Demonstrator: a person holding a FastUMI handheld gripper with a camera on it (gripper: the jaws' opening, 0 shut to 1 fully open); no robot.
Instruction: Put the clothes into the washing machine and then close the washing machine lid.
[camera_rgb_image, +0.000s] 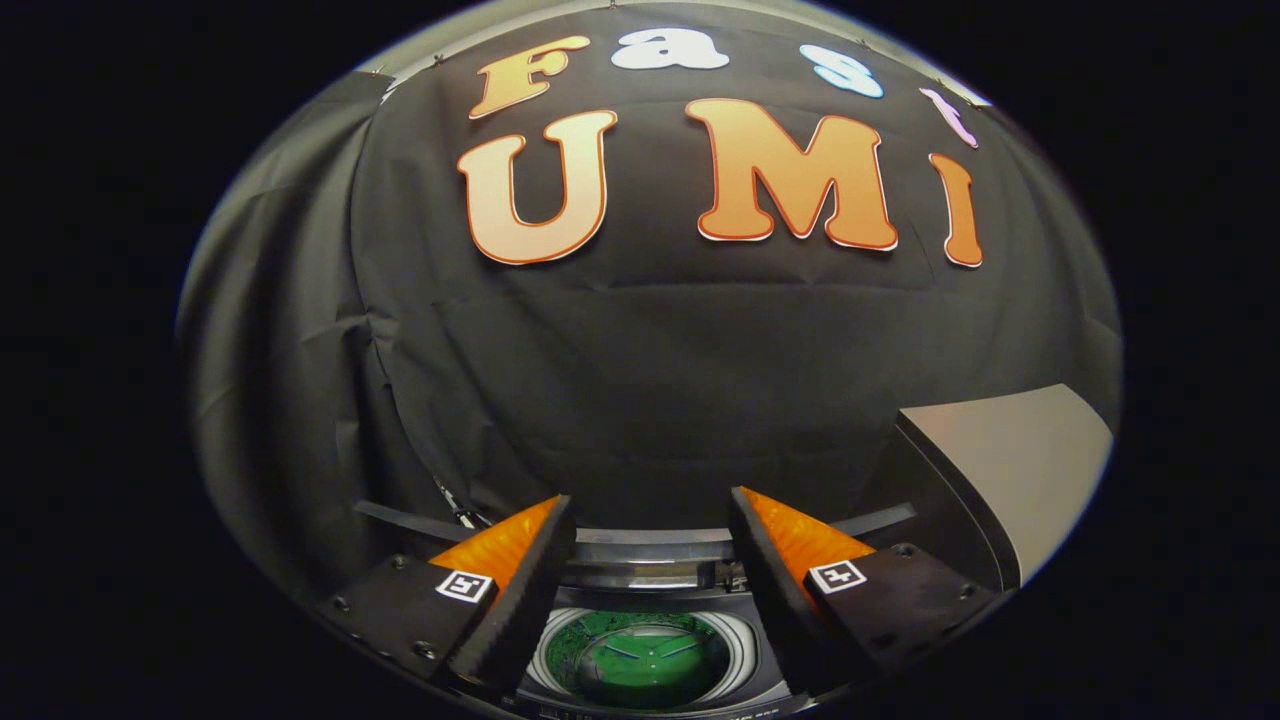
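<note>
Your gripper (650, 530) hangs released, fingers apart and empty; between them lies the washing machine (640, 655), its round drum glossy; the flat lid (1010, 470) stands raised.

The washer (640, 660) sits below and between the fingers, a top-loader seen from above, its round drum mouth open with a pale ring around it. Inside the drum lies something green (640, 665), probably the clothes, though the view is too small and distorted to be sure. The lid (1010, 470) stands raised to the right of the drum, beyond the right finger, a grey panel with a dark edge tilted up and back, well clear of the opening.
</note>
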